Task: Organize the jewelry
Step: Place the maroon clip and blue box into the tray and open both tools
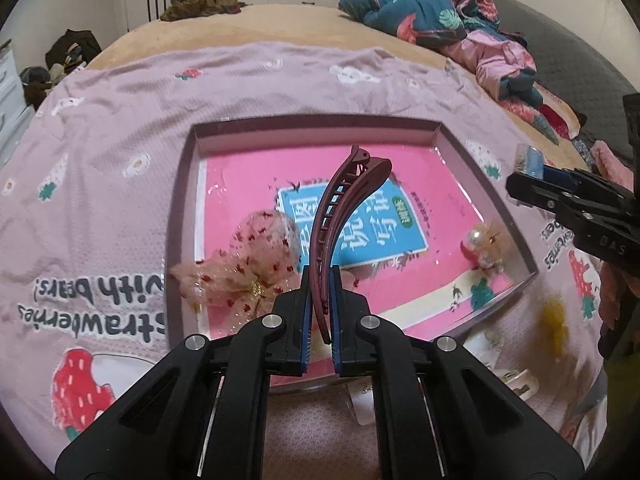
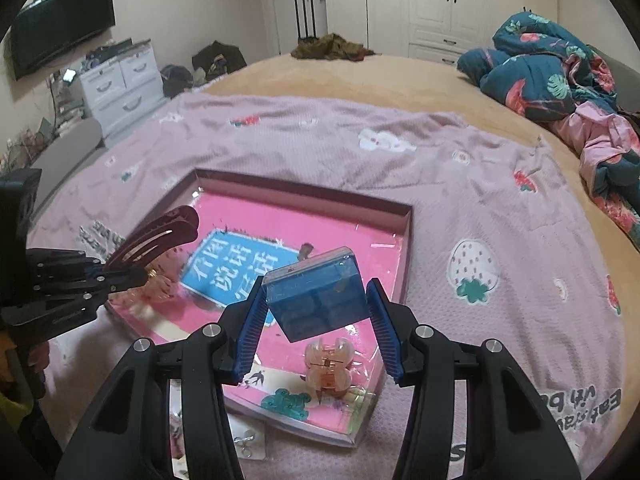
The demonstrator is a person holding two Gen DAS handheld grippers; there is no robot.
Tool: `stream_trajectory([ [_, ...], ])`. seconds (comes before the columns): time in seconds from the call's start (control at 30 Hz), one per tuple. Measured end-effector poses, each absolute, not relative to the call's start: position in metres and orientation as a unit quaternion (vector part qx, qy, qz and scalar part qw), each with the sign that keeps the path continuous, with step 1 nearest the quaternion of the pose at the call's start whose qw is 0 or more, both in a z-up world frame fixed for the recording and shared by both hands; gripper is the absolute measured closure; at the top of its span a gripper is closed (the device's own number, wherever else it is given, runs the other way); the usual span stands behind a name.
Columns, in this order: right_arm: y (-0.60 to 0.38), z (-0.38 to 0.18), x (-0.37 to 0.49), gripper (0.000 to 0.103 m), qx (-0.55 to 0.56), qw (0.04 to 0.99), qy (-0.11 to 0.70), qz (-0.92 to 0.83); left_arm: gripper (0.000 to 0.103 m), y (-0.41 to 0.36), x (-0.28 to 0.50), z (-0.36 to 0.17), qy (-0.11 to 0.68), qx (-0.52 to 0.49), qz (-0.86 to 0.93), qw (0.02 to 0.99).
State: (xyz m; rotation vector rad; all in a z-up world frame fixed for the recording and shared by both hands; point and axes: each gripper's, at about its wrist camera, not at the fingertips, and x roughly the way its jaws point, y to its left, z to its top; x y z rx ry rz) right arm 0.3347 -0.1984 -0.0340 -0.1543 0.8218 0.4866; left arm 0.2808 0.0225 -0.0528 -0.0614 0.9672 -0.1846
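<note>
The left gripper (image 1: 319, 292) is pinching the maroon hair clip (image 1: 343, 216) by its tail over the shallow box (image 1: 182, 184), probably to drop it in; the right gripper (image 2: 318, 322) is clamping a small blue case (image 2: 318, 294) tilted, maybe barely held.

We note both grippers: black linkage arms, silver round screws (image 1: 273, 321), blue ribbed finger pads (image 2: 251, 338); white "OAS" lettering (image 1: 610, 243).
</note>
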Motion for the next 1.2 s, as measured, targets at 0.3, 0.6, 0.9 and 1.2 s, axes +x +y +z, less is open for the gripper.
stream_trajectory([
  [0.3, -0.181, -0.069, 0.349, 0.054, -0.089, 0.867, 0.430, 0.235, 0.101, 0.017, 0.283, -0.068, 0.477, -0.020, -0.100, 0.873],
  [0.6, -0.174, -0.089, 0.358, 0.054, -0.093, 0.854, 0.455, 0.232, 0.099, 0.016, 0.284, -0.070, 0.479, -0.016, -0.102, 0.871],
  [0.9, -0.174, -0.089, 0.357, 0.040, -0.082, 0.855, 0.459, 0.227, 0.088, 0.020, 0.277, -0.063, 0.475, -0.018, -0.101, 0.874],
  [1.2, -0.195, -0.056, 0.334, 0.022, -0.061, 0.876, 0.423, 0.224, 0.072, 0.029, 0.266, -0.048, 0.464, -0.032, -0.093, 0.880],
])
